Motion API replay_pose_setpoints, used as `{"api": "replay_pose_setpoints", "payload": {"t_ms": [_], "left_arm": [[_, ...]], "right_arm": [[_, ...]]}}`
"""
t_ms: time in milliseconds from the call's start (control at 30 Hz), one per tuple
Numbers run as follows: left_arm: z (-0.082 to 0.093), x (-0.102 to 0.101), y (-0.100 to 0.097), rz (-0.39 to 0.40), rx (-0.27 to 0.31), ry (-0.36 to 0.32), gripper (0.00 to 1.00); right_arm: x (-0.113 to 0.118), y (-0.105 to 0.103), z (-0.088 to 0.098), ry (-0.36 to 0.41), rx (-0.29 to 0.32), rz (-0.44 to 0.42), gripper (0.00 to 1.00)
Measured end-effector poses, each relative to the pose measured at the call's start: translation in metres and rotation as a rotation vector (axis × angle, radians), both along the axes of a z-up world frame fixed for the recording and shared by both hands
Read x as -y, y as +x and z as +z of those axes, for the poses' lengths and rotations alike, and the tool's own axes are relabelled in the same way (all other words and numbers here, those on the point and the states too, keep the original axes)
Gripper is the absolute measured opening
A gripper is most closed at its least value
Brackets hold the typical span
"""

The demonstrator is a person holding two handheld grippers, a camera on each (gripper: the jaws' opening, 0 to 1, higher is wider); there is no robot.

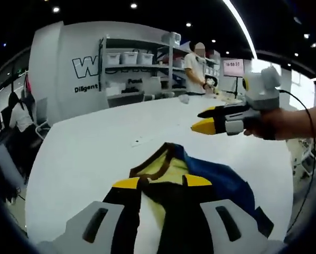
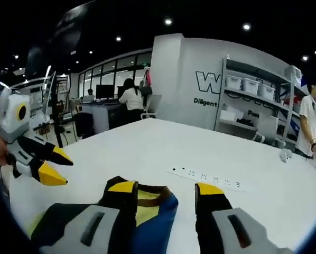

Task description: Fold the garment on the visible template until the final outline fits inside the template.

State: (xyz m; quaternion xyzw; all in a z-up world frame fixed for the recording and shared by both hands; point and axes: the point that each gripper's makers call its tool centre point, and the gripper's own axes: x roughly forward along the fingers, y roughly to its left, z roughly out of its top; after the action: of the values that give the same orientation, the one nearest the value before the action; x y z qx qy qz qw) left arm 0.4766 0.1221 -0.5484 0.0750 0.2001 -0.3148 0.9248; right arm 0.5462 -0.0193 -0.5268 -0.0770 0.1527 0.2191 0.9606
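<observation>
A garment [image 1: 171, 166] in yellow and blue with dark brown trim lies on the white table [image 1: 94, 148]. It reaches into the gap between the yellow-tipped jaws of my left gripper [image 1: 162, 182], which stand wide apart and open. My right gripper [image 1: 204, 120], held by a hand, hovers over the table beyond the garment with its jaws slightly apart. In the right gripper view the garment [image 2: 152, 203] lies low between the spread jaws of my right gripper [image 2: 166, 187], partly behind the left jaw. My left gripper [image 2: 56, 166] comes in from the left, open.
A white power strip [image 2: 205, 176] lies on the table [image 2: 253, 159] past the garment. A person [image 1: 194, 69] stands at the table's far end by shelves with bins [image 1: 137, 58]. Another person [image 2: 130, 98] sits at a desk further back.
</observation>
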Motion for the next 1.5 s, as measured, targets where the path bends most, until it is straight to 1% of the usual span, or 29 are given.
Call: {"api": "replay_pose_setpoints", "payload": {"t_ms": [33, 67, 100, 133, 167, 200, 233, 267, 300, 333, 400, 467, 500, 600, 700, 767, 833, 900, 1000, 1033, 1067, 1100, 1133, 1167, 1200, 1333, 1433, 1467, 1500], "left_arm": [[-0.004, 0.002, -0.008, -0.021, -0.014, 0.013, 0.27], [-0.006, 0.003, -0.013, -0.028, -0.024, 0.009, 0.27], [-0.009, 0.004, -0.019, -0.043, -0.037, 0.013, 0.26], [-0.010, 0.004, -0.021, -0.045, -0.041, 0.018, 0.26], [-0.013, 0.003, -0.028, -0.042, -0.050, 0.028, 0.26], [-0.014, 0.004, -0.030, -0.043, -0.051, 0.028, 0.26], [-0.014, 0.005, -0.036, -0.052, -0.051, 0.018, 0.27], [-0.014, 0.005, -0.040, -0.053, -0.053, 0.010, 0.26], [-0.016, 0.006, -0.044, -0.055, -0.055, 0.011, 0.26], [-0.017, 0.006, -0.049, -0.061, -0.054, 0.024, 0.26], [-0.021, 0.006, -0.055, -0.058, -0.063, 0.021, 0.28], [-0.024, 0.010, -0.066, -0.066, -0.088, -0.010, 0.28], [-0.025, 0.010, -0.068, -0.066, -0.089, -0.008, 0.29], [-0.035, 0.013, -0.083, -0.079, -0.114, -0.007, 0.31], [-0.040, 0.017, -0.096, -0.103, -0.130, -0.026, 0.29], [-0.045, 0.018, -0.107, -0.111, -0.151, -0.028, 0.31], [-0.046, 0.019, -0.111, -0.115, -0.150, -0.023, 0.32], [-0.049, 0.021, -0.120, -0.137, -0.142, 0.001, 0.31], [-0.057, 0.022, -0.130, -0.156, -0.158, 0.037, 0.36], [-0.060, 0.020, -0.133, -0.154, -0.158, 0.055, 0.36], [-0.063, 0.013, -0.131, -0.104, -0.165, 0.073, 0.36], [-0.065, 0.010, -0.132, -0.091, -0.164, 0.080, 0.34], [-0.066, 0.013, -0.135, -0.110, -0.170, 0.071, 0.35], [-0.068, 0.011, -0.139, -0.095, -0.198, 0.054, 0.35], [-0.067, 0.012, -0.140, -0.094, -0.205, 0.047, 0.36], [-0.065, 0.019, -0.148, -0.117, -0.205, 0.045, 0.36], [-0.067, 0.022, -0.149, -0.115, -0.208, 0.032, 0.36], [-0.072, 0.023, -0.149, -0.110, -0.216, 0.043, 0.36], [-0.075, 0.022, -0.148, -0.106, -0.205, 0.064, 0.36]], "right_arm": [[-0.002, -0.003, 0.001, 0.001, -0.001, 0.011, 0.37], [-0.005, -0.008, 0.000, -0.018, -0.004, 0.045, 0.38], [-0.006, -0.013, -0.001, -0.018, -0.014, 0.051, 0.40], [-0.006, -0.015, -0.001, -0.015, -0.017, 0.054, 0.41], [-0.008, -0.024, -0.004, -0.013, -0.027, 0.078, 0.41], [-0.008, -0.025, -0.004, -0.014, -0.028, 0.079, 0.41], [-0.008, -0.030, -0.003, -0.024, -0.013, 0.085, 0.41], [-0.006, -0.033, -0.003, -0.029, -0.008, 0.076, 0.38], [-0.001, -0.036, 0.001, -0.071, 0.025, 0.063, 0.33], [0.002, -0.038, 0.003, -0.102, 0.037, 0.055, 0.32], [0.000, -0.044, 0.007, -0.052, 0.034, 0.058, 0.34], [0.002, -0.048, 0.009, -0.047, 0.035, 0.051, 0.33], [0.002, -0.050, 0.010, -0.043, 0.036, 0.051, 0.33], [0.003, -0.058, 0.013, -0.009, 0.039, 0.035, 0.34], [0.002, -0.067, 0.009, -0.002, 0.033, 0.037, 0.33], [0.002, -0.075, 0.004, 0.001, 0.022, 0.039, 0.33], [0.003, -0.080, 0.002, -0.005, 0.021, 0.038, 0.33], [0.007, -0.088, 0.001, -0.008, 0.043, 0.014, 0.31], [0.007, -0.095, -0.005, 0.037, 0.014, 0.008, 0.32], [0.007, -0.098, -0.007, 0.051, 0.005, 0.010, 0.30], [0.008, -0.100, -0.007, 0.056, 0.008, 0.003, 0.30], [0.009, -0.100, -0.007, 0.059, 0.011, -0.003, 0.31], [0.009, -0.101, -0.007, 0.061, 0.010, -0.005, 0.31], [0.009, -0.102, -0.009, 0.066, 0.006, -0.003, 0.31], [0.009, -0.103, -0.009, 0.068, 0.004, -0.003, 0.31], [0.009, -0.111, -0.018, 0.075, -0.018, -0.013, 0.30], [0.009, -0.115, -0.023, 0.075, -0.023, -0.018, 0.30], [0.009, -0.116, -0.025, 0.077, -0.026, -0.019, 0.30], [0.007, -0.119, -0.027, 0.080, -0.033, -0.018, 0.29]]}}
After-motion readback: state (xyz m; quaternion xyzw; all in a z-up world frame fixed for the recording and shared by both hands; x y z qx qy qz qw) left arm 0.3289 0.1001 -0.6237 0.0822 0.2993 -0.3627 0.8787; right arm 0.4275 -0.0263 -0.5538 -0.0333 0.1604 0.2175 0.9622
